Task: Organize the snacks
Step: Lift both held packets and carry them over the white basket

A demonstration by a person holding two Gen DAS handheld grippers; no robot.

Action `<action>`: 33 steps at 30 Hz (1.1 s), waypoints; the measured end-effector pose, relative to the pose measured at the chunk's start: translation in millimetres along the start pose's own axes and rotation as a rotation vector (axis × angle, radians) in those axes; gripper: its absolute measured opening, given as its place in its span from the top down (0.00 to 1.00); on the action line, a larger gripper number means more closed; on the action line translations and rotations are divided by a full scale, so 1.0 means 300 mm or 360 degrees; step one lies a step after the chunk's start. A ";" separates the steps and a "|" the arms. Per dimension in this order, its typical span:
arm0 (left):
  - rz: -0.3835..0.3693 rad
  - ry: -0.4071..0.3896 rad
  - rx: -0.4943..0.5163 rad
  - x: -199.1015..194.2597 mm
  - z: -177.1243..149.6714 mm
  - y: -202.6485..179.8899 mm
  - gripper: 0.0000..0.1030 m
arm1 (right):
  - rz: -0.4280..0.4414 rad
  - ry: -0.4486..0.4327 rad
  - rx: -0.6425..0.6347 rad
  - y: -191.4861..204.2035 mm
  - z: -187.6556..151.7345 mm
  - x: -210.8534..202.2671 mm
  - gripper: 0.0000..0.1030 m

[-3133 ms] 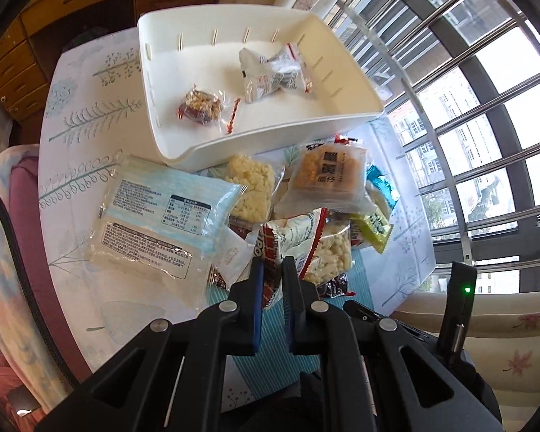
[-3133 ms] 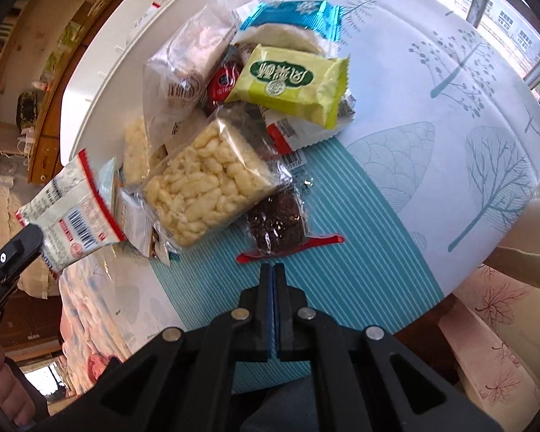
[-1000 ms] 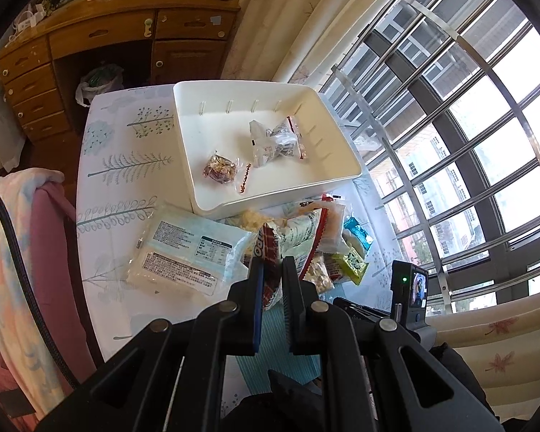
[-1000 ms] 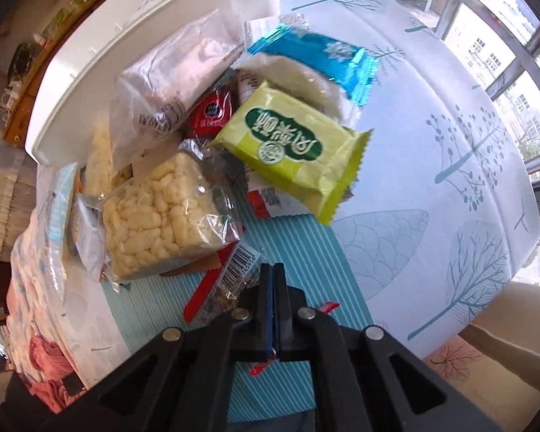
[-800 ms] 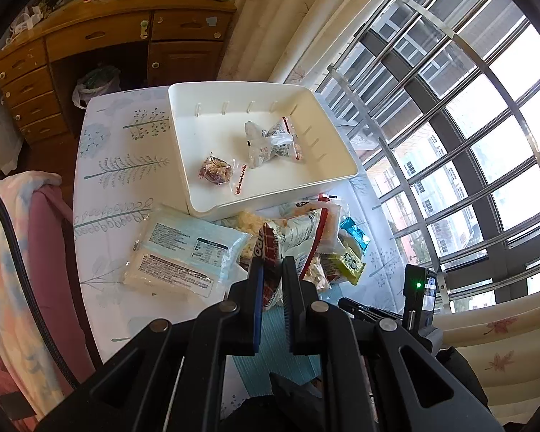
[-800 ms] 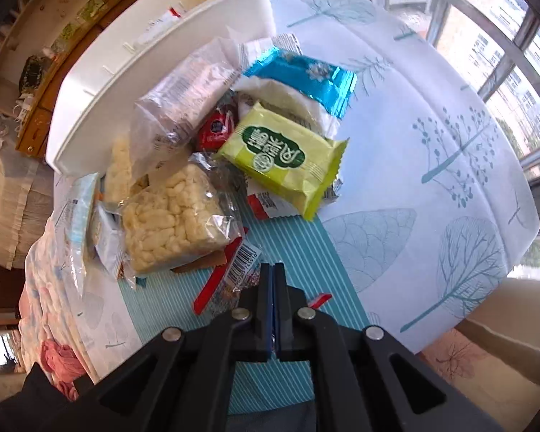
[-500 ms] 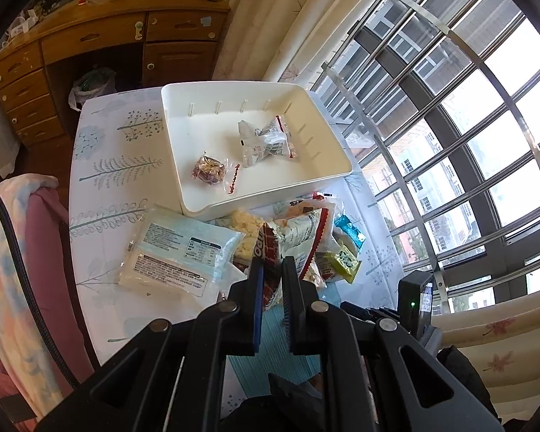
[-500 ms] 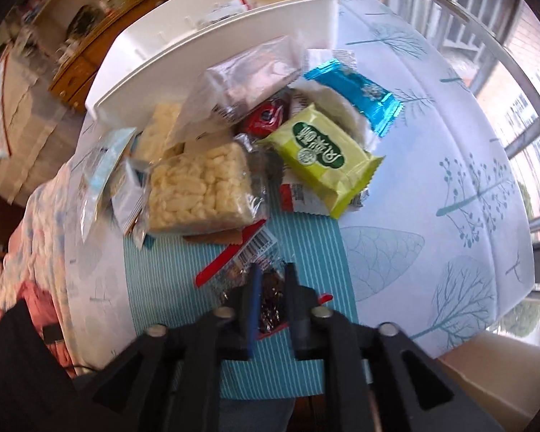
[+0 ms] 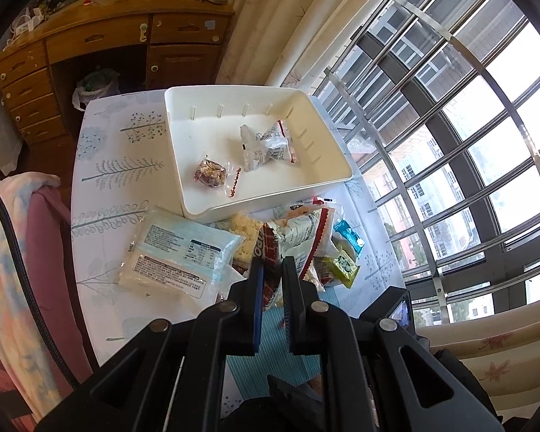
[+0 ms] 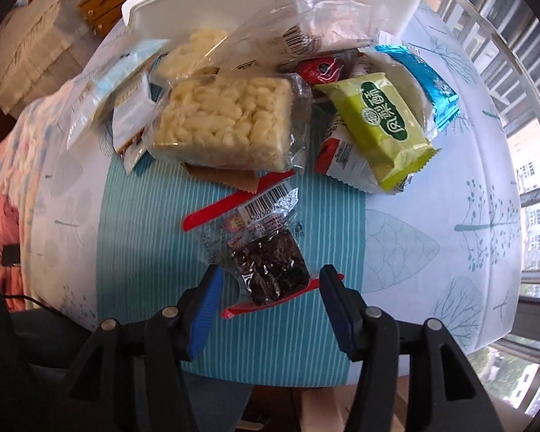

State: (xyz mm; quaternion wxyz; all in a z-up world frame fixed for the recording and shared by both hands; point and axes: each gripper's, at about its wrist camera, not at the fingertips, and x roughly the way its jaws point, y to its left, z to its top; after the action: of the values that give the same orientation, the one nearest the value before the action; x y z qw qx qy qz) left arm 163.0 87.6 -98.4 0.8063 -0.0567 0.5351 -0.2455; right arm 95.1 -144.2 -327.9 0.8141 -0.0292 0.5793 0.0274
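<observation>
My left gripper (image 9: 271, 270) is shut on a red-and-white snack packet (image 9: 295, 232) and holds it above the table, short of the white bin (image 9: 205, 212). The bin holds a small dark nut bar (image 9: 209, 172) and a clear crumpled packet (image 9: 266, 147). My right gripper (image 10: 270, 277) is open, low over the table, its fingers on either side of a dark chocolate bar in a clear wrapper (image 10: 268, 262). Beyond it lie a puffed rice block (image 10: 226, 122), a green packet (image 10: 381, 126) and a blue packet (image 10: 421, 79).
A large pale blue packet (image 9: 176, 252) lies left of the snack pile. The round table (image 10: 432, 216) has a tree-print cloth and a teal striped strip. Window bars (image 9: 450, 144) stand to the right, a wooden desk (image 9: 100, 36) behind, a sofa arm below right.
My right gripper has opened wide and dropped around the dark chocolate bar. My left gripper has risen and pulled back a little with its packet still held.
</observation>
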 end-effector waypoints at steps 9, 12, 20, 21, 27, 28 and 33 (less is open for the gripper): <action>0.0006 -0.0018 -0.0007 -0.016 0.003 0.007 0.93 | -0.0081 -0.0013 -0.0071 0.024 0.035 0.033 0.46; 0.0009 -0.0025 -0.0006 -0.021 0.005 0.008 0.93 | -0.0110 -0.0005 -0.0081 0.022 0.043 0.042 0.47; 0.0017 -0.0036 -0.0013 -0.028 0.016 0.013 0.93 | -0.0097 -0.0012 -0.0062 0.027 0.061 0.048 0.52; 0.0018 -0.0036 -0.0012 -0.027 0.018 0.013 0.93 | -0.0079 -0.0005 -0.0052 0.021 0.057 0.041 0.52; 0.0014 -0.0048 -0.0002 -0.022 0.047 0.003 0.93 | 0.0013 0.0037 -0.0047 0.020 0.070 -0.013 0.52; 0.0013 -0.0051 0.0002 -0.020 0.054 0.000 0.93 | 0.0023 0.0053 -0.0052 0.019 0.073 -0.022 0.52; 0.0015 -0.0076 0.0024 -0.013 0.096 -0.019 0.93 | 0.0101 0.0072 -0.0076 0.021 0.095 -0.078 0.52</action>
State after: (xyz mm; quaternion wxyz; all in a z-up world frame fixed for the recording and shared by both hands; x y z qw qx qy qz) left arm 185.4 79.4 -81.0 0.8204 -0.0538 0.5142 -0.2444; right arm 113.7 -135.9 -296.4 0.7986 -0.0308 0.5974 0.0663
